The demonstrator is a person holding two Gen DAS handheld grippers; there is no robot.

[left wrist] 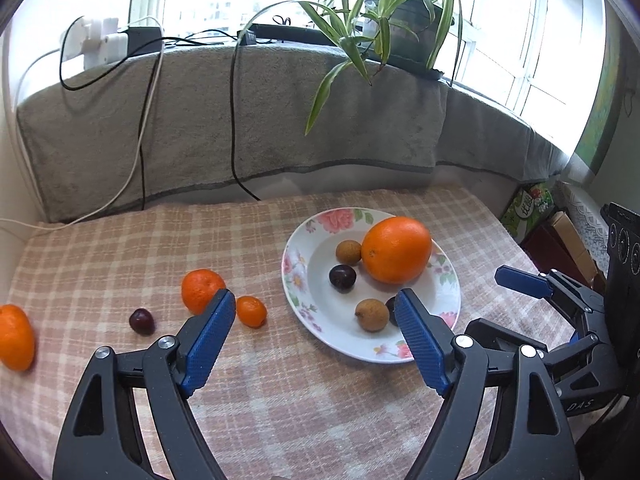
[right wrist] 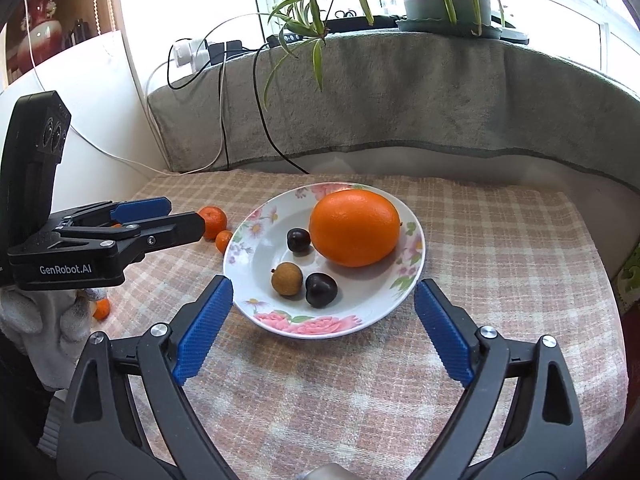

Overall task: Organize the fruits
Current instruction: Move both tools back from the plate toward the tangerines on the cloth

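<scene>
Now both grippers hang over the checked tablecloth [right wrist: 500, 240], and each has its blue fingers wide apart with nothing between them. The left gripper [left wrist: 316, 316] is above the cloth between the loose fruits and the flowered plate [left wrist: 448, 304]; the right gripper [right wrist: 324, 300] faces the near rim of this plate. On the plate lie a big orange [right wrist: 355, 227], two dark cherries [right wrist: 321, 289] and two brown longans [left wrist: 372, 314], though the right wrist view shows only one longan. Left of the plate, on the cloth, a mandarin [left wrist: 200, 290] and a small kumquat [left wrist: 251, 311] sit just beside each other, a third cherry [left wrist: 141, 321] lies near them, and another mandarin [left wrist: 15, 338] rests at the far left edge.
</scene>
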